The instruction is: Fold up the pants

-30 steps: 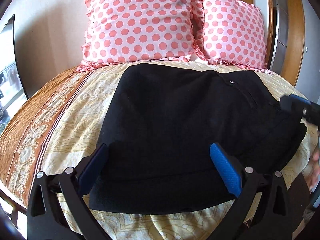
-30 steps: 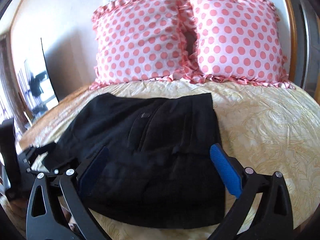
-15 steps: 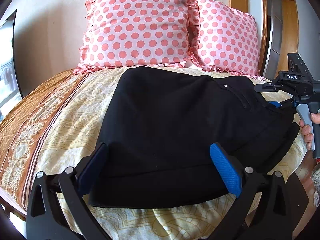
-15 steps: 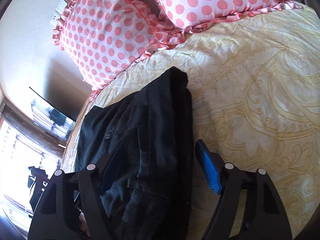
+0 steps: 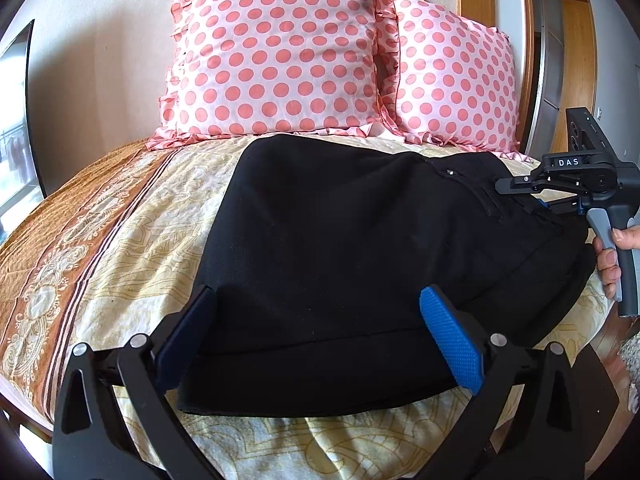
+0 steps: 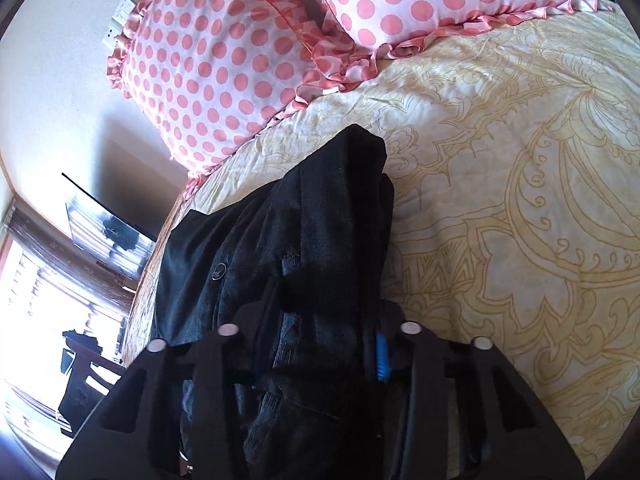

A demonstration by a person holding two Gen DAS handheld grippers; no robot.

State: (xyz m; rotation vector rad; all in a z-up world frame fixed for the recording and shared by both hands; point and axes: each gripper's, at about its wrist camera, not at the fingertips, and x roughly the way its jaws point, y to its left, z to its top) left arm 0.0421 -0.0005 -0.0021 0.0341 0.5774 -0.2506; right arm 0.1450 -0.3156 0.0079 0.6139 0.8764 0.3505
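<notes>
- Black pants point(image 5: 340, 248) are lying folded on the bed point(image 5: 120, 248), straight ahead of the left tongs point(image 5: 320, 336).
- Left tongs are spread wide and grabbing nothing, just hanging over the near hem.
- Right tongs point(image 6: 324, 344) are clamped on the bunched edge of the pants, off to the right of the left tongs.
- Two polka-dot pillows point(image 5: 280, 56) sit beyond the pants.
</notes>
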